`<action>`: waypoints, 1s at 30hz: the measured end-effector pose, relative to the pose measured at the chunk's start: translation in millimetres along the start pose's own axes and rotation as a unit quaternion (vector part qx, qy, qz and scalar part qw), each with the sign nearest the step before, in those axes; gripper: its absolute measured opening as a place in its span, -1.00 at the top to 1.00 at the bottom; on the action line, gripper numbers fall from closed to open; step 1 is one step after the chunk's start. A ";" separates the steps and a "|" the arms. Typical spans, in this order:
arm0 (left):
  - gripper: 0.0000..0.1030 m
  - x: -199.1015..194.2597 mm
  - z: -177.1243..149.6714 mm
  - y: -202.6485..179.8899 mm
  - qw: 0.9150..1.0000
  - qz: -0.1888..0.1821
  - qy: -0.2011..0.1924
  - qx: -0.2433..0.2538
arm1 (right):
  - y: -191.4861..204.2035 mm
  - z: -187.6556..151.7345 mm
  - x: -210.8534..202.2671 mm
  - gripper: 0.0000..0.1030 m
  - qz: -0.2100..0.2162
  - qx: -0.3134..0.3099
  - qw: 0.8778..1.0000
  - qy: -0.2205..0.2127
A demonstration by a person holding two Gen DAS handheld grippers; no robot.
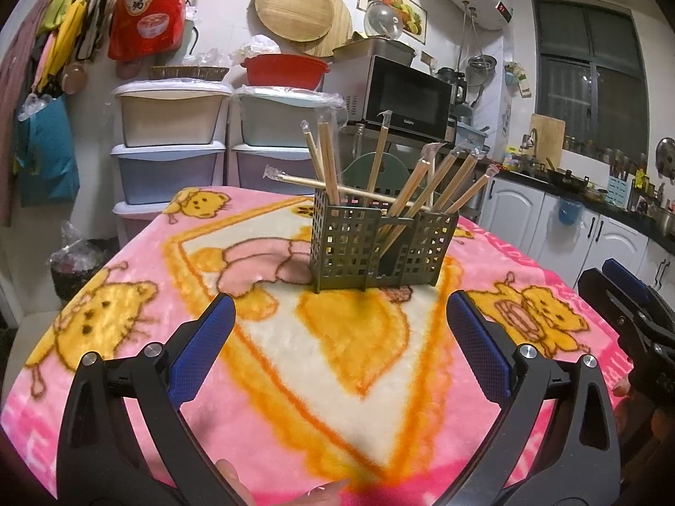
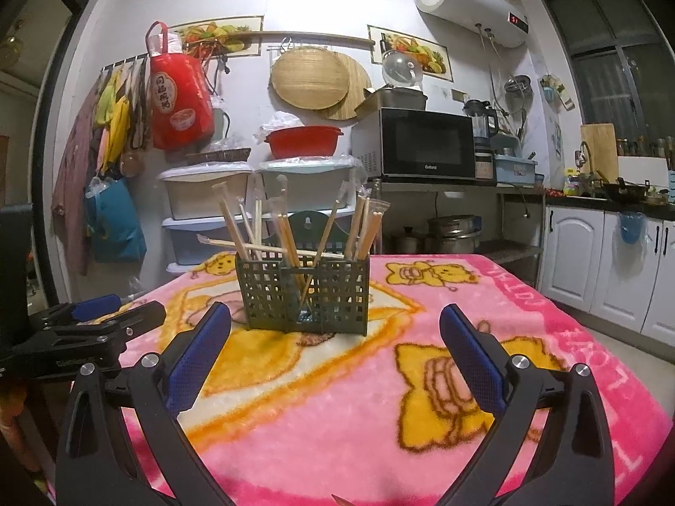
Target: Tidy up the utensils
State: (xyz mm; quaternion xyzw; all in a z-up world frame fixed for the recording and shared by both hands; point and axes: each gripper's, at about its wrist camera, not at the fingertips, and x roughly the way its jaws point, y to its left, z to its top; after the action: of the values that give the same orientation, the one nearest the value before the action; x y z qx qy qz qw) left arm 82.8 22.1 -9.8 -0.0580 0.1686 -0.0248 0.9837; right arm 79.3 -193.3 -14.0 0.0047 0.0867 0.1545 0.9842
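Your left hand-held gripper and right hand-held gripper both gape, empty, short of the green holder mid-bench. One wrapped chopstick pair lies across its rim; nudge it carelessly and it likely rolls off or tips the holder.

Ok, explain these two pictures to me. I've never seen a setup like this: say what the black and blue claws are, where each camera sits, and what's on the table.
The claws are hand-held two-finger grippers; a person holds one in each hand. Each carries a fisheye camera looking forward along its fingers. One picture is from the left gripper, the other from the right gripper. Both are open and hold nothing. On the table lies a pink cartoon blanket. On it stands a dark green slotted holder with wrapped chopsticks; one pair lies across its top.
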 end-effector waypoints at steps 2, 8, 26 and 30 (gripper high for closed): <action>-0.79 0.4 0.0 0.0 1.000 0.001 0.000 0.000 | -0.6 -0.3 0.2 -0.87 0.000 0.002 1.000 0.002; -0.79 0.2 0.0 -0.3 1.000 0.000 0.001 0.000 | -1.4 -0.7 0.4 -0.87 -0.001 0.004 1.000 0.003; -0.79 0.0 -0.1 0.3 1.000 0.000 0.000 -0.001 | -1.2 -0.9 0.1 -0.87 0.000 0.003 1.000 0.004; -0.79 0.1 -0.1 0.4 1.000 0.000 0.001 -0.001 | -1.2 -0.9 0.2 -0.87 0.000 0.003 1.000 0.005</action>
State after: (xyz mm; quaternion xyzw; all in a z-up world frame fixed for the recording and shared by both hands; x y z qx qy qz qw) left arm 82.8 22.4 -10.0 -0.0591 0.1693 -0.0246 0.9835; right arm 79.7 -194.5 -15.0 0.0073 0.0918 0.1546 0.9837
